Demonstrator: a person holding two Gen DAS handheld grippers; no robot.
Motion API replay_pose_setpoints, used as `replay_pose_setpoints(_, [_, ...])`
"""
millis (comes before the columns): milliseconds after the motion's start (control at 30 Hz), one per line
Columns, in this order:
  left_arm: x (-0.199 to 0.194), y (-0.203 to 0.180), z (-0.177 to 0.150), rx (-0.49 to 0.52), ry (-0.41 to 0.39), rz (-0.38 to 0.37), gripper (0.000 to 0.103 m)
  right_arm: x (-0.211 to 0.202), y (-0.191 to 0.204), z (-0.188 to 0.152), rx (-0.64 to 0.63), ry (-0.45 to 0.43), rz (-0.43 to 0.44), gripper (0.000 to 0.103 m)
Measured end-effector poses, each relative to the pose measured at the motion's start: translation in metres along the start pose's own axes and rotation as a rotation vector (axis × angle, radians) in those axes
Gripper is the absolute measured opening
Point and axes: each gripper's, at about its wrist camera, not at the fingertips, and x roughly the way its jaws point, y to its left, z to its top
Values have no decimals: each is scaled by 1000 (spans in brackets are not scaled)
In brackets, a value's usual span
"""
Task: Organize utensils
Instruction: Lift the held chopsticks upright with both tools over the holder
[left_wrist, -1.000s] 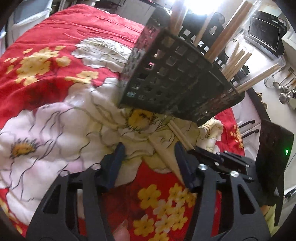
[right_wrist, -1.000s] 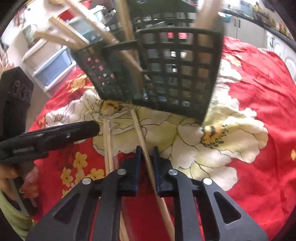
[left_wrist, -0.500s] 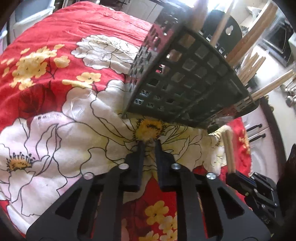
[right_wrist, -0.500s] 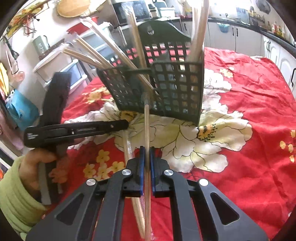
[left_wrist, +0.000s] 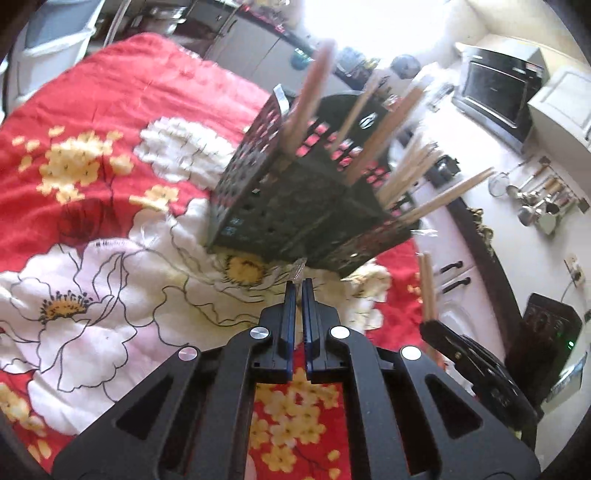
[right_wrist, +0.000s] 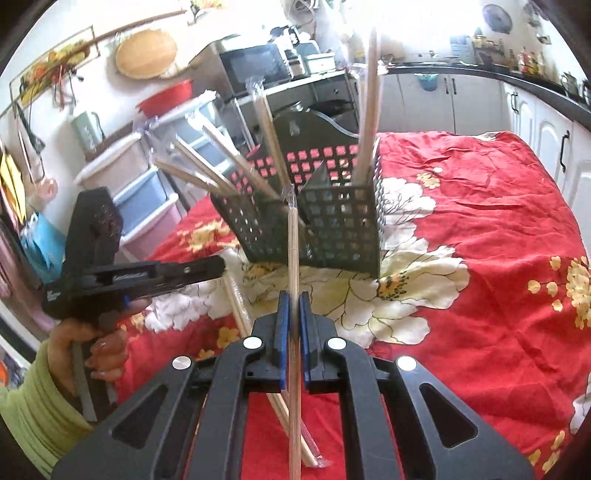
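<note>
A dark green perforated utensil basket (right_wrist: 325, 225) stands on the red floral cloth (right_wrist: 480, 258), holding several wrapped wooden chopsticks (right_wrist: 273, 140). It also shows in the left wrist view (left_wrist: 295, 206). My right gripper (right_wrist: 294, 295) is shut on a wrapped chopstick (right_wrist: 293, 251), lifted with its tip near the basket's front rim. In the left wrist view that chopstick's end (left_wrist: 428, 288) shows at the right. My left gripper (left_wrist: 299, 286) is shut on a clear wrapper tip (left_wrist: 298, 267) just in front of the basket. Another wrapped chopstick (right_wrist: 240, 306) lies on the cloth.
The cloth-covered table (left_wrist: 92, 155) stretches left and behind the basket. Kitchen cabinets (right_wrist: 480, 99), a microwave (right_wrist: 258, 66) and plastic drawers (right_wrist: 147, 195) ring the table. Hanging metal ladles (left_wrist: 535, 203) are on the wall at the right.
My left gripper closed from open to shut. My right gripper lifted its chopstick off the cloth and backed away from the basket, which now looks smaller.
</note>
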Motion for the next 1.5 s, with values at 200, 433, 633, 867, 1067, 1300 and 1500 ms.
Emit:
replay_pose_setpoints(200, [-24, -29, 0, 61, -68, -59, 0, -22, -4, 8, 30, -80, 5, 6])
replay_pose_setpoints(433, [-46, -71, 4, 155, -139, -100, 0, -50, -2, 20, 21, -204, 9, 6])
replay_pose_setpoints(633, [-60, -92, 10, 215, -179, -122, 0, -66, 0, 27, 19, -298, 21, 6])
replay_pose_setpoints(867, [-72, -109, 25, 258, -216, -138, 0, -75, 8, 36, -17, -386, -8, 6])
replay_pose_setpoints(1067, [-82, -123, 39, 292, -250, -145, 0, -75, 9, 45, -27, -425, -16, 6])
replay_pose_setpoints(1300, [-91, -137, 52, 317, -278, -153, 0, -79, 11, 57, -30, -470, -23, 6])
replay_pose_setpoints(1500, [-96, -146, 62, 339, -306, -147, 0, -85, 19, 71, -64, -531, -17, 6])
